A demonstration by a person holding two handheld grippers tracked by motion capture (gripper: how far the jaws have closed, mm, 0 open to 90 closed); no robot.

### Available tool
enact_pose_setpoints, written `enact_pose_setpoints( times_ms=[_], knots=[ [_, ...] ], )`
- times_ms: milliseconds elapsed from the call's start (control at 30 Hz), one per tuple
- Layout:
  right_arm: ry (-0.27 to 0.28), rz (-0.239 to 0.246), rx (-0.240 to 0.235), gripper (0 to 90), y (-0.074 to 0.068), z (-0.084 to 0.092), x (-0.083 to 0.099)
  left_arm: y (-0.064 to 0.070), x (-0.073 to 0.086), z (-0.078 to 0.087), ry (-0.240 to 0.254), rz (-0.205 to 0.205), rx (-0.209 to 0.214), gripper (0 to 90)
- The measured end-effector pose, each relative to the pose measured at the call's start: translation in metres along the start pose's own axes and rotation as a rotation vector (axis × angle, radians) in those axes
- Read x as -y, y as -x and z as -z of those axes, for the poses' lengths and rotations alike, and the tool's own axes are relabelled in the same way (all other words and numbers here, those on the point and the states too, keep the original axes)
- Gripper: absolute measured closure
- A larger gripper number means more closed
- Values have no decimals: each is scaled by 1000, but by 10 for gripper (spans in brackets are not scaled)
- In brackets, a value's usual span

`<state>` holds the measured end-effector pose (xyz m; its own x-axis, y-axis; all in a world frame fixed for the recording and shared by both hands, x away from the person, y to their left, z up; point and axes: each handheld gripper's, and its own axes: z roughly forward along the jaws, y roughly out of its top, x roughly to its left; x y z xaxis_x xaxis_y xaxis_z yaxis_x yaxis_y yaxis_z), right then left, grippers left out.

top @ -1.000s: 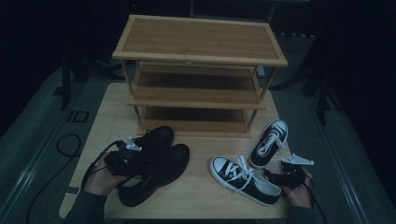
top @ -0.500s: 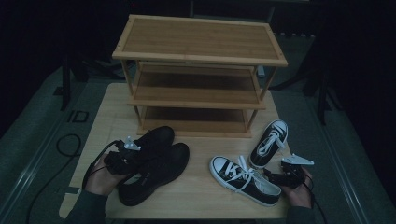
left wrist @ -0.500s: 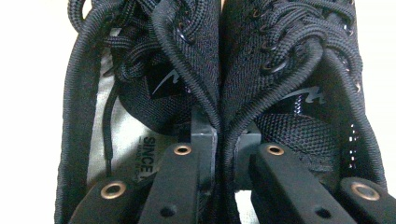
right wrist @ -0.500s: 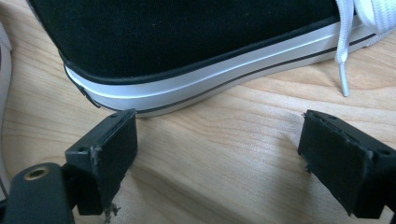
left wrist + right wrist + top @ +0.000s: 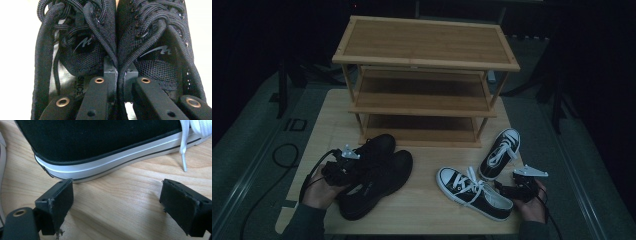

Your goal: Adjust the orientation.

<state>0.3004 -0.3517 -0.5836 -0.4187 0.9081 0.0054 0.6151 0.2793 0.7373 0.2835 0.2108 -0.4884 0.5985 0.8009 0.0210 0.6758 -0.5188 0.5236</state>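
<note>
1. High view is showing us the black shoes (image 5: 374, 175) lying side by side at seven o'clock on the table (image 5: 427, 207), below the wooden rack (image 5: 424, 95).
2. We are seeing the left gripper (image 5: 120, 75) having just been closing, now pinching both inner collars together.
3. We are judging the mesh soft and light, probably sagging, so a deep collar grip suits.
4. The right gripper (image 5: 116, 195) is standing apart beside the sneaker (image 5: 100, 145).

A three-tier bamboo shoe rack (image 5: 426, 75) stood at the far side of the wooden surface (image 5: 422, 210). Its shelves were bare. Dark floor lay around.
</note>
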Motion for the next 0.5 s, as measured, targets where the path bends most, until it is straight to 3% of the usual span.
enact_pose_setpoints(
  times_ms=[500],
  knots=[
    [0, 0, 0, 117, 0, 0, 0, -1, 0, 4, 24, 31, -17, 857]
  ],
)
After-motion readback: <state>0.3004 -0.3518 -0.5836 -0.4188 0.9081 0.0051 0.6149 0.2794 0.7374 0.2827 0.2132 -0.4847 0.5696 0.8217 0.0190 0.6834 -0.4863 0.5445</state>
